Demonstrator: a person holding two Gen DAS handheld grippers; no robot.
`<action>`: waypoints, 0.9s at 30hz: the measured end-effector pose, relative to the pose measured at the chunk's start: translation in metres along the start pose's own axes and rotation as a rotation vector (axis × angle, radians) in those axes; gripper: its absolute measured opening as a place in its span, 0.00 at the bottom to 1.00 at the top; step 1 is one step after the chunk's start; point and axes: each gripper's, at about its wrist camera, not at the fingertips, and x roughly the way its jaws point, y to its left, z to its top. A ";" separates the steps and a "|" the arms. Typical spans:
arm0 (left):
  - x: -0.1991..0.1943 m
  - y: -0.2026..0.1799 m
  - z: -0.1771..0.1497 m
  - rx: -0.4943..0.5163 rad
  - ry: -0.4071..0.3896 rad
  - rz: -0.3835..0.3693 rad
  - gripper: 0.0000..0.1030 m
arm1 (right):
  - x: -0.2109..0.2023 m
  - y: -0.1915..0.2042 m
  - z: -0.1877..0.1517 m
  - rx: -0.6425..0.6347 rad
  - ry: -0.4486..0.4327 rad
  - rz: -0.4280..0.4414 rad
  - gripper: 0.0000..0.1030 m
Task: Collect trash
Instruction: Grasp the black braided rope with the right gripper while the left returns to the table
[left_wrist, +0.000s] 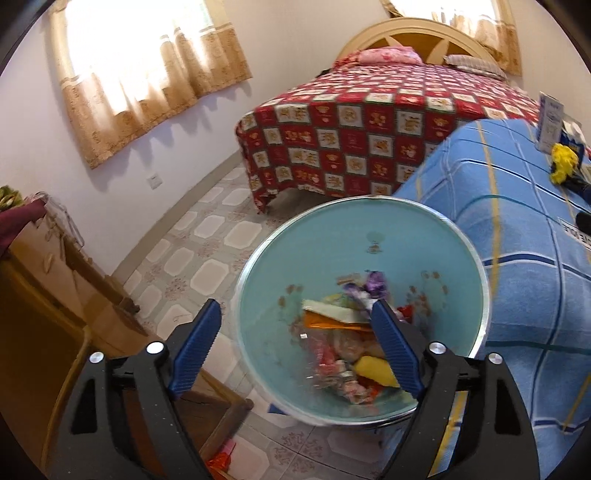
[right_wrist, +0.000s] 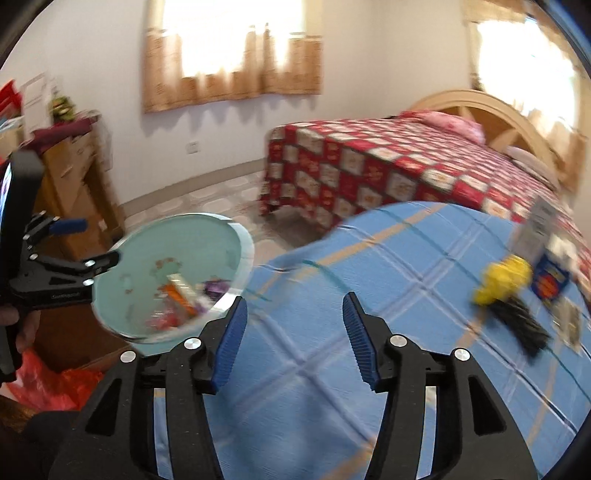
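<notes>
A light blue trash bin (left_wrist: 369, 229) holds several wrappers and scraps (left_wrist: 347, 343). My left gripper (left_wrist: 295, 314) is open, with its right finger over the bin's mouth and its left finger outside the rim. In the right wrist view the bin (right_wrist: 177, 236) stands left of a blue checked table cover (right_wrist: 332, 369), and my left gripper (right_wrist: 70, 269) shows at its left rim. My right gripper (right_wrist: 293, 306) is open and empty above the cover. A yellow crumpled piece (right_wrist: 504, 280) with a black bundle (right_wrist: 521, 321) lies at the right, also in the left wrist view (left_wrist: 563, 162).
A white carton (left_wrist: 550, 122) and a blue packet (right_wrist: 550, 280) stand near the yellow piece. A bed with a red checked spread (left_wrist: 369, 136) is behind. A wooden cabinet (left_wrist: 55, 266) stands at the left. Red plastic bags (right_wrist: 48, 380) lie on the tiled floor.
</notes>
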 end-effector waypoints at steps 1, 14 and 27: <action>-0.001 -0.010 0.004 0.013 -0.006 -0.013 0.82 | -0.004 -0.011 -0.002 0.014 0.000 -0.025 0.53; 0.014 -0.087 0.066 -0.020 -0.063 -0.075 0.90 | -0.003 -0.178 -0.027 0.284 0.082 -0.309 0.54; 0.024 -0.089 0.072 -0.027 -0.039 -0.078 0.90 | 0.018 -0.202 -0.033 0.286 0.173 -0.203 0.11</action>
